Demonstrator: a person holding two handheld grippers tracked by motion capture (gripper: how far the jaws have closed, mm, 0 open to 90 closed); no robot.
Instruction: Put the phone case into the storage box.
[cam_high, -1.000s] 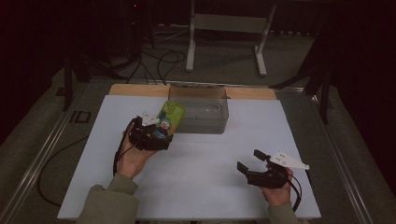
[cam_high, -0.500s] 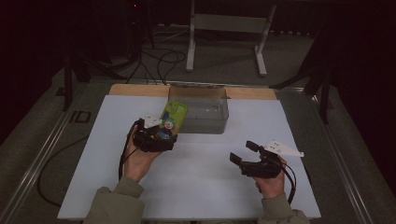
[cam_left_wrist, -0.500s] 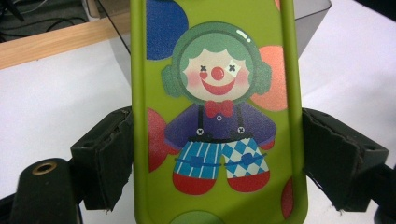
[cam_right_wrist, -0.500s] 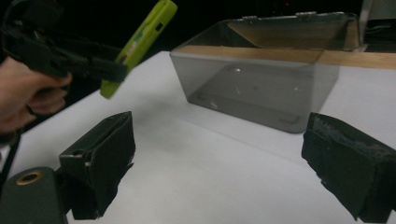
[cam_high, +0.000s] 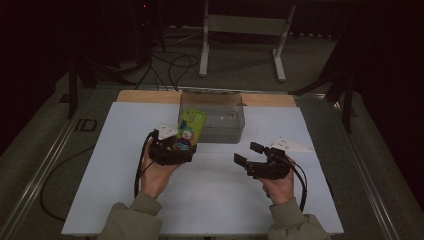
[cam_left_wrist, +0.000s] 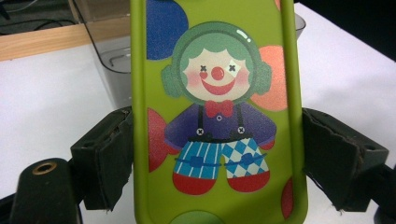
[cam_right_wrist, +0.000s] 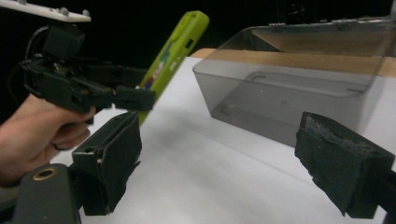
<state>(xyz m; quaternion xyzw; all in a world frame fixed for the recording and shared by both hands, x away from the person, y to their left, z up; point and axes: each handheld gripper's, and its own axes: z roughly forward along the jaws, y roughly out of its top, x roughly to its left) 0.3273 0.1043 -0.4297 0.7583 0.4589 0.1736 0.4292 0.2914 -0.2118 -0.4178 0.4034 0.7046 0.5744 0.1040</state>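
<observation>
A green phone case (cam_high: 191, 129) with a cartoon clown (cam_left_wrist: 217, 93) stands tilted up in my left gripper (cam_high: 180, 146), whose pads (cam_left_wrist: 109, 158) press on its two long edges. This gripper hovers just in front of the clear plastic box (cam_high: 231, 131). My right gripper (cam_high: 248, 153) is to the right of it, above the white table top, pointing left toward the case. Its jaws have just been closing a little but stand wide apart, with nothing between them (cam_right_wrist: 229, 168). The right gripper view has the case (cam_right_wrist: 175, 51) and the left gripper (cam_right_wrist: 84, 88) ahead on the left.
The clear box (cam_right_wrist: 299, 98) sits at the back middle of the white sheet (cam_high: 125, 180) with nothing inside. A wooden strip (cam_high: 142, 96) runs along the far table edge. A metal stand (cam_high: 240, 30) and cables lie on the floor beyond.
My right gripper has moved left and risen a little, from near the right front of the sheet toward the middle. The left gripper with the case has stayed in place.
</observation>
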